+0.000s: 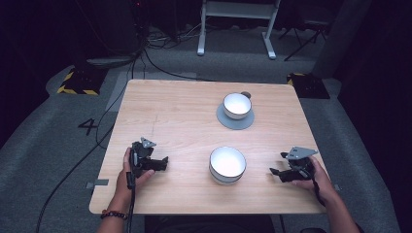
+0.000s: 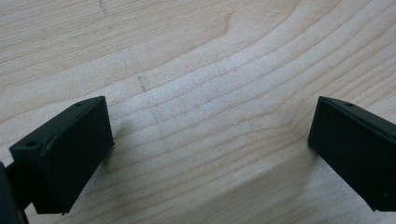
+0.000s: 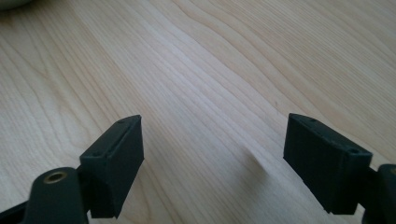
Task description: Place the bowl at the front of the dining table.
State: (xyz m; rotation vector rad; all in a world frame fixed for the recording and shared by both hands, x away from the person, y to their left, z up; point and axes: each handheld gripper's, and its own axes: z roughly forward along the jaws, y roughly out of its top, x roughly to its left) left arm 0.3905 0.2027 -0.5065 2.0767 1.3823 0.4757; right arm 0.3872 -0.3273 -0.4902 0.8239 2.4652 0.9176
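Wooden table (image 1: 184,111), two white bowls (image 1: 227,164), one saucer (image 1: 228,121), two grippers (image 1: 163,164), jaws wide, empty.

The table (image 1: 160,104) is pale wood, smooth, with wavy grain lines. Both bowls, the near bowl (image 1: 227,164) and the far bowl (image 1: 237,105), look shiny white inside. The saucer (image 1: 224,120) is dull grey. The gripper pads (image 2: 77,154) are matt black

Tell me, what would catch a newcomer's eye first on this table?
Probably the white bowl with a dark rim, near the front middle of the wooden table. Farther back, a white cup sits on a grey saucer. On either side of the bowl, a hand holds a black gripper, the left gripper and the right gripper, both with jaws open and nothing between them.
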